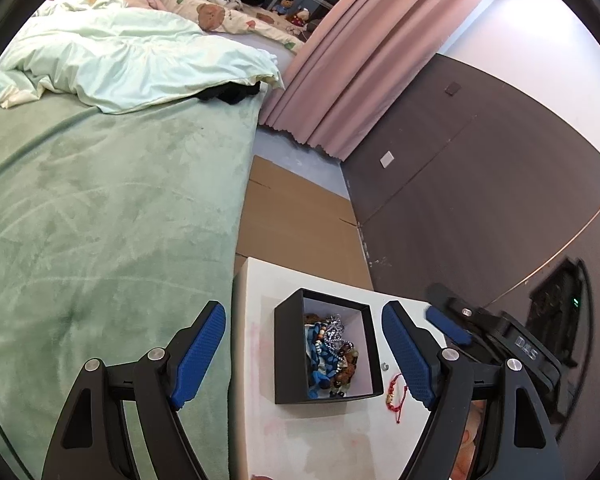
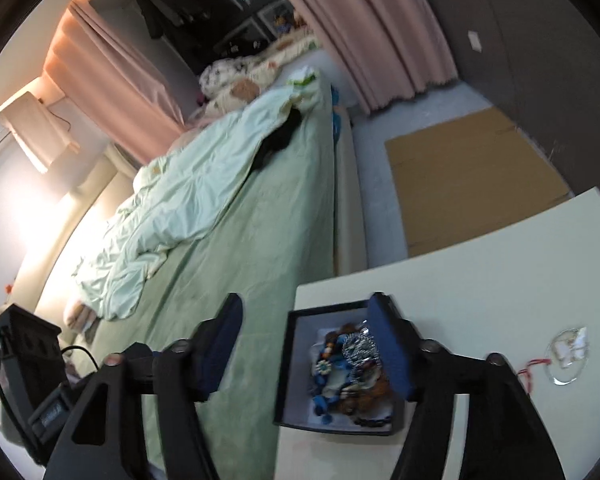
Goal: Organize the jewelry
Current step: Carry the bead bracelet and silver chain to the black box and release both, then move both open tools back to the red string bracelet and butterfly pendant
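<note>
Black box [image 1: 327, 396] on white table [image 1: 340, 432], jewelry pile [image 1: 332, 354] inside | red bracelet [image 1: 396, 394] just right of box, loose | left gripper [image 1: 304, 356] wide open, empty | right gripper [image 2: 312, 348] wide open, empty | advice: pinch cord low, lift over box wall, release inside

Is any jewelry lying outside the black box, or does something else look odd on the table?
Yes. A red string bracelet and a small silver ring lie loose on the white table, just right of the black box where the other jewelry is piled.
</note>
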`<state>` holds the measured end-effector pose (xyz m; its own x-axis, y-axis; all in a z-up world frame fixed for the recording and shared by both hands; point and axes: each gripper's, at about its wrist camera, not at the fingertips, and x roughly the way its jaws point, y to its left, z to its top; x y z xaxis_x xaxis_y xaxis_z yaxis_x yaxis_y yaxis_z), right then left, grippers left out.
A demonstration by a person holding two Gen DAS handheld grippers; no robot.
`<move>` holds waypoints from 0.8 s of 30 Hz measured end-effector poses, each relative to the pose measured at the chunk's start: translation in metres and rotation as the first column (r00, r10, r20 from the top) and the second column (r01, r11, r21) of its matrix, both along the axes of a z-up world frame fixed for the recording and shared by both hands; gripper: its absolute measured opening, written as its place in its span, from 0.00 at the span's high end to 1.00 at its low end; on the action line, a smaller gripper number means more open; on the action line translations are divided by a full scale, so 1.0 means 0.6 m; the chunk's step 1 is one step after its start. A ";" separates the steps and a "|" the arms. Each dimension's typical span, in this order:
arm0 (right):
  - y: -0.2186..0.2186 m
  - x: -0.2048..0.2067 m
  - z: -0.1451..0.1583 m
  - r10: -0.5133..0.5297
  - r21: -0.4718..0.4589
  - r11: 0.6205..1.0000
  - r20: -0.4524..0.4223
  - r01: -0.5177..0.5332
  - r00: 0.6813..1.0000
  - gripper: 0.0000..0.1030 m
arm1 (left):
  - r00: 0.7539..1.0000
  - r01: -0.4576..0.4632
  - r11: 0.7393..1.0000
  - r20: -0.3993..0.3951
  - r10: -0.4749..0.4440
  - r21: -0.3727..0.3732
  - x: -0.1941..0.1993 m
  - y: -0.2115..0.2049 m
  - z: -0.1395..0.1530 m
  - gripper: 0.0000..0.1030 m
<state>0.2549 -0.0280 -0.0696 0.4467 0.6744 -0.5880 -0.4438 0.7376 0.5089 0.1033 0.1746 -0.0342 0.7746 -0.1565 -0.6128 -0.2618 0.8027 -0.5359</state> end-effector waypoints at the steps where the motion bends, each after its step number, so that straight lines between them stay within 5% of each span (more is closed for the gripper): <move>1: -0.012 -0.003 0.001 0.000 0.002 1.000 -0.001 0.000 1.000 0.35 | 1.000 -0.001 1.000 -0.003 0.001 0.002 0.001 -0.003 -0.001 0.14; 4: -0.041 -0.004 -0.001 -0.022 -0.011 1.000 -0.017 0.022 1.000 0.33 | 1.000 0.001 1.000 -0.002 -0.001 0.014 0.004 -0.015 0.000 0.06; 6: -0.067 -0.007 -0.003 -0.039 -0.027 0.999 -0.026 0.038 0.999 0.19 | 1.000 0.010 1.000 0.002 -0.010 0.027 0.007 -0.028 0.002 0.03; 10: -0.125 -0.011 0.005 -0.088 -0.040 0.995 -0.036 0.086 0.995 0.12 | 0.999 0.033 0.998 0.032 -0.035 0.061 0.013 -0.062 0.010 0.00; 12: -0.149 -0.016 0.012 -0.105 -0.055 0.993 -0.017 0.104 0.994 0.01 | 0.998 0.051 0.995 0.043 -0.054 0.080 0.018 -0.084 0.013 0.00; 20: -0.252 -0.043 0.004 -0.192 -0.026 0.981 0.030 0.193 0.981 0.00 | 0.984 0.165 0.972 0.037 -0.174 0.166 0.041 -0.174 0.011 0.00; 24: -0.283 -0.041 -0.012 -0.209 -0.074 0.975 -0.012 0.207 0.978 0.00 | 0.971 0.231 0.952 0.010 -0.237 0.203 0.051 -0.222 0.001 0.00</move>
<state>0.2304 -0.1977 -0.0769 0.5604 0.5236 -0.6417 -0.2671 0.8477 0.4584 0.1338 0.0411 -0.0339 0.7515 -0.2136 -0.6242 -0.0385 0.9303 -0.3647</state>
